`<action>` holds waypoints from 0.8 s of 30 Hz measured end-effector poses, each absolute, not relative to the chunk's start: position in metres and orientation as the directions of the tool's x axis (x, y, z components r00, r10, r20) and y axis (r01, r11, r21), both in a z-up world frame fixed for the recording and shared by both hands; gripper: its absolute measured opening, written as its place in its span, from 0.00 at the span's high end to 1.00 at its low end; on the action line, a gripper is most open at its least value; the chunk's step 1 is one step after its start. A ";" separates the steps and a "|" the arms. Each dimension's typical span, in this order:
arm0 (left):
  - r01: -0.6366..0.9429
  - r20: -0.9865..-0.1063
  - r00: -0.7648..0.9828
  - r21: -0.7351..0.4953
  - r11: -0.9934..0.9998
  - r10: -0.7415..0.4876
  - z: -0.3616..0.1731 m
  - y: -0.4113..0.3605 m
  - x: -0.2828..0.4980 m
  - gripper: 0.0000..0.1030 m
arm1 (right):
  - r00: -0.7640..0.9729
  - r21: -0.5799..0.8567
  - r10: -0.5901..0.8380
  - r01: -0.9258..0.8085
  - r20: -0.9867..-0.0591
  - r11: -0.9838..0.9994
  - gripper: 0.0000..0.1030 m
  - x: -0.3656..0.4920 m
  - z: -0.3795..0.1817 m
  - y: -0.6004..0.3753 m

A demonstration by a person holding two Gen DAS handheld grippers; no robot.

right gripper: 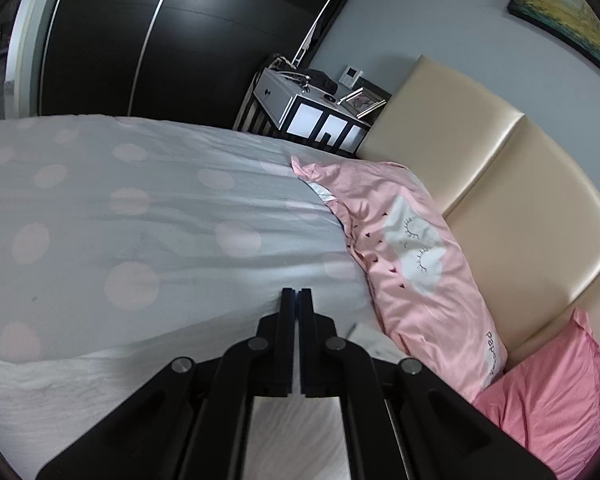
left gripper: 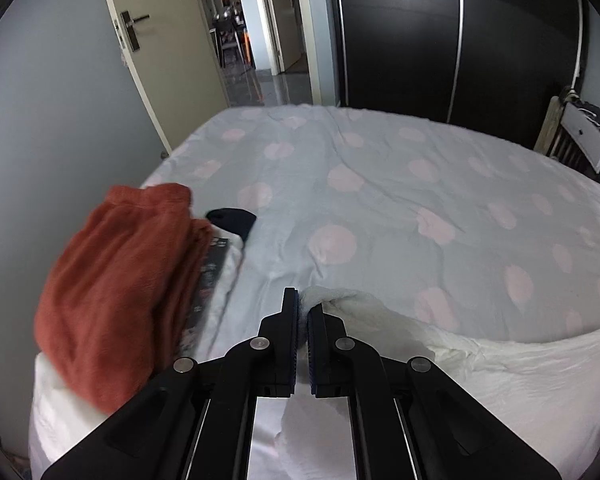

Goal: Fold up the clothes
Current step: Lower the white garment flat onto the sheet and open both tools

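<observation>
A white garment (left gripper: 500, 376) lies spread over the near part of the bed. My left gripper (left gripper: 303, 304) is shut on a bunched corner of it (left gripper: 332, 296), held just above the bedcover. The same white garment (right gripper: 60, 380) shows at the lower left in the right wrist view. My right gripper (right gripper: 297, 300) is shut with its jaws together over the garment's edge; whether cloth is pinched between them is hidden. A pile of folded clothes with a rust-orange fleece (left gripper: 116, 280) on top sits to the left of the left gripper.
The bed has a pale grey cover with pink dots (left gripper: 380, 184). Two pink pillows (right gripper: 412, 256) lean on a cream headboard (right gripper: 500, 184) at the right. A nightstand (right gripper: 316, 108), a dark wardrobe (left gripper: 460, 40) and an open door (left gripper: 156, 40) stand beyond the bed.
</observation>
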State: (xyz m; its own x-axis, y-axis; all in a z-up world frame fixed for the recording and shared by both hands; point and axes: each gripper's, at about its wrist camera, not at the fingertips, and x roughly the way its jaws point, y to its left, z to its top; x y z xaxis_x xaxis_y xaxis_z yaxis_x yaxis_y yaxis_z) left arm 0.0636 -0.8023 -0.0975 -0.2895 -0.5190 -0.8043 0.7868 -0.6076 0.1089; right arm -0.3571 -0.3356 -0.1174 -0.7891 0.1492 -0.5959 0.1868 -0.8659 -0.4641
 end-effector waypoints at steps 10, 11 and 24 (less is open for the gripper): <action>0.761 -0.905 -0.257 0.027 -0.649 -0.339 -0.172 -0.824 0.002 0.83 | -0.722 -0.479 0.177 0.237 -0.669 -0.845 0.99 -0.412 -0.172 -0.382; 0.758 -0.910 -0.256 0.022 -0.652 -0.327 -0.174 -0.822 0.004 0.71 | -0.694 -0.447 0.163 0.250 -0.702 -0.859 0.98 -0.414 -0.174 -0.380; 0.749 -0.947 -0.282 -0.115 -0.653 -0.157 -0.155 -0.743 0.114 0.42 | -0.523 -0.130 -0.056 0.312 -0.850 -0.941 0.91 -0.340 -0.128 -0.295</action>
State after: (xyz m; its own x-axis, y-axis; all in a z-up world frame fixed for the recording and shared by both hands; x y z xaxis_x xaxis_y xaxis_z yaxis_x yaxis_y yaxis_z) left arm 0.1142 -0.7433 -0.1547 -0.2819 -0.1565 -0.9466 0.7486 -0.6530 -0.1149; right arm -0.3399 -0.2951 -0.1275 -0.5235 -0.0556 -0.8502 0.3117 -0.9412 -0.1303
